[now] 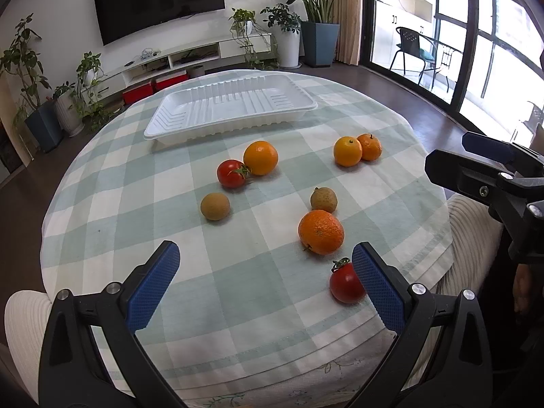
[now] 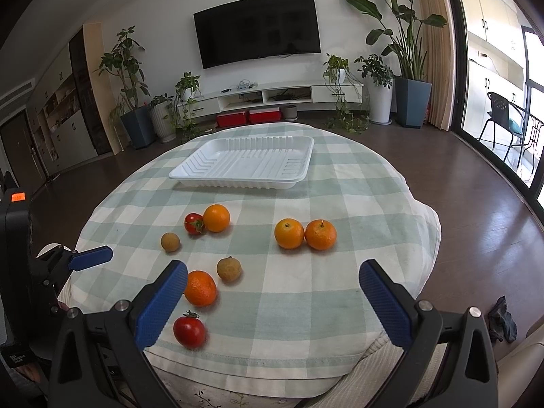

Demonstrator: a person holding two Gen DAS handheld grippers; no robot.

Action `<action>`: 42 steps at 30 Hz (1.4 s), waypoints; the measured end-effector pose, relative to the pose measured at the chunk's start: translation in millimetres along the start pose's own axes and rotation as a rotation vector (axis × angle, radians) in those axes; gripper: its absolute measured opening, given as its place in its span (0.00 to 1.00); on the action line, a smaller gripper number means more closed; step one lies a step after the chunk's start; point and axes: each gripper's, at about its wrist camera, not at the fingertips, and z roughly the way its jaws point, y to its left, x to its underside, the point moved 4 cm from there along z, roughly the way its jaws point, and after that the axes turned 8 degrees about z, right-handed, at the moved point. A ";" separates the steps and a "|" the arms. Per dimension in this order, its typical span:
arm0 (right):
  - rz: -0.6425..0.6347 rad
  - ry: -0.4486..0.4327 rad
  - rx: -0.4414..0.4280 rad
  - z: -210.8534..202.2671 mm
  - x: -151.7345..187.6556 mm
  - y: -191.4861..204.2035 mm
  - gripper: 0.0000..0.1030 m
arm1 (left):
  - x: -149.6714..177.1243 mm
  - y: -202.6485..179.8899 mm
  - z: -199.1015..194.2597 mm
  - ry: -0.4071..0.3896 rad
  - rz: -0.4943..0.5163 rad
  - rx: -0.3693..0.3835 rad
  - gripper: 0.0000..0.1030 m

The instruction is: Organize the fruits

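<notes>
Hovering released over the checked green-and-white worktop (image 2: 306, 306): left hand-held gripper (image 1: 265, 265) beside small red tomato (image 1: 346, 287), right hand-held gripper (image 2: 273, 284) facing empty white plastic tray (image 2: 244, 163).

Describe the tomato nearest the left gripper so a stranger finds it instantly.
Start at the white tray on the checked tablecloth, then come to the cloth's near edge. The tomato lies there alone, red and green-stemmed, just past the rough orange.

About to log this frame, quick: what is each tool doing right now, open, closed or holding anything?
Left tool: open, holding nothing, above the checked cloth.
Right tool: open, holding nothing.
</notes>
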 end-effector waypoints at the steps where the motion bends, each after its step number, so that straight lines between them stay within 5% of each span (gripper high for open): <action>1: -0.001 0.000 0.000 0.1 0.0 0.0 1.00 | 0.2 -0.2 0.2 0.000 -0.001 0.000 1.00; 42: 0.001 0.007 0.000 4.3 1.8 -2.1 1.00 | 2.9 1.5 1.2 0.002 -0.006 0.006 1.00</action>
